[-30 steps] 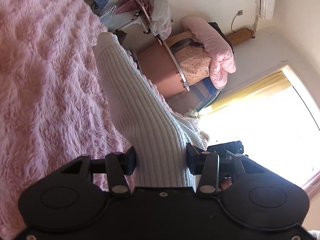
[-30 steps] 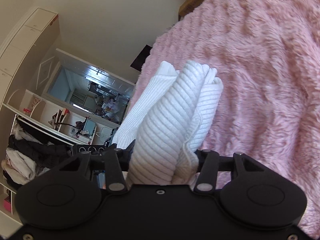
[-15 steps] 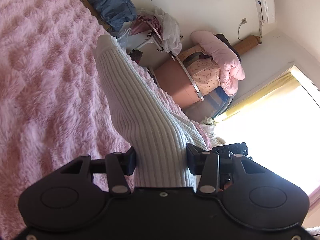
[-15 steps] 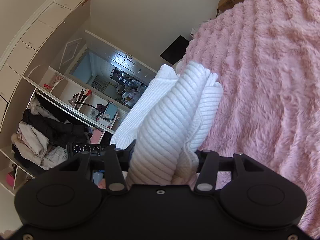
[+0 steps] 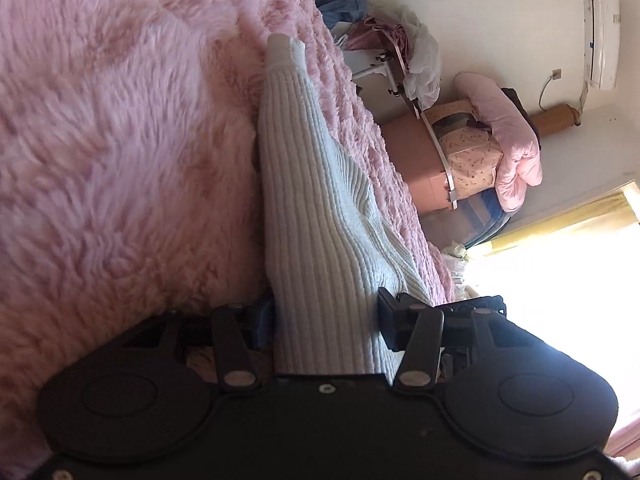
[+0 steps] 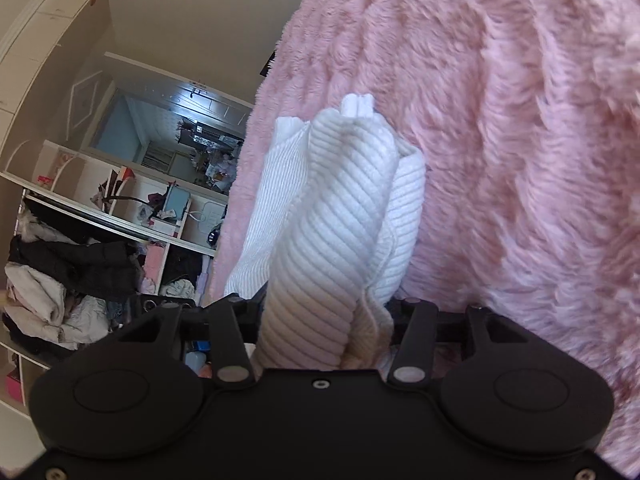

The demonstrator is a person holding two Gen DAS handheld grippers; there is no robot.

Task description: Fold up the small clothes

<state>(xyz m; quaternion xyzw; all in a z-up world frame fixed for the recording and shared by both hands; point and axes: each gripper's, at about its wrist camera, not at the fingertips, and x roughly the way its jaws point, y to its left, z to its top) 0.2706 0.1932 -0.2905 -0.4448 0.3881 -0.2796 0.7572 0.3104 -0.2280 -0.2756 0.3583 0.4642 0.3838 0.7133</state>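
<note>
We look along each tool, close over the pink blanket (image 5: 120, 140), both views sharing the white sweater (image 6: 340, 208).

I see the white garment (image 5: 320, 216) is a ribbed knit cloth, matt and soft, with fine straight ribs in the left view and thicker, rounder ribs (image 6: 340, 216) in the right view. The pink blanket (image 5: 120, 140) under it is a long-pile plush, fluffy and a little shiny where the light falls (image 6: 520, 140). My left gripper (image 5: 326, 320) and right gripper (image 6: 326, 312) look like matt black plastic, smooth, with small bright metal rivets at the joints. Beyond the far edge of the blanket, a crumpled thin bag (image 5: 424, 60) looks like glossy plastic, and the wall air conditioner (image 5: 600, 40) like smooth white plastic.
</note>
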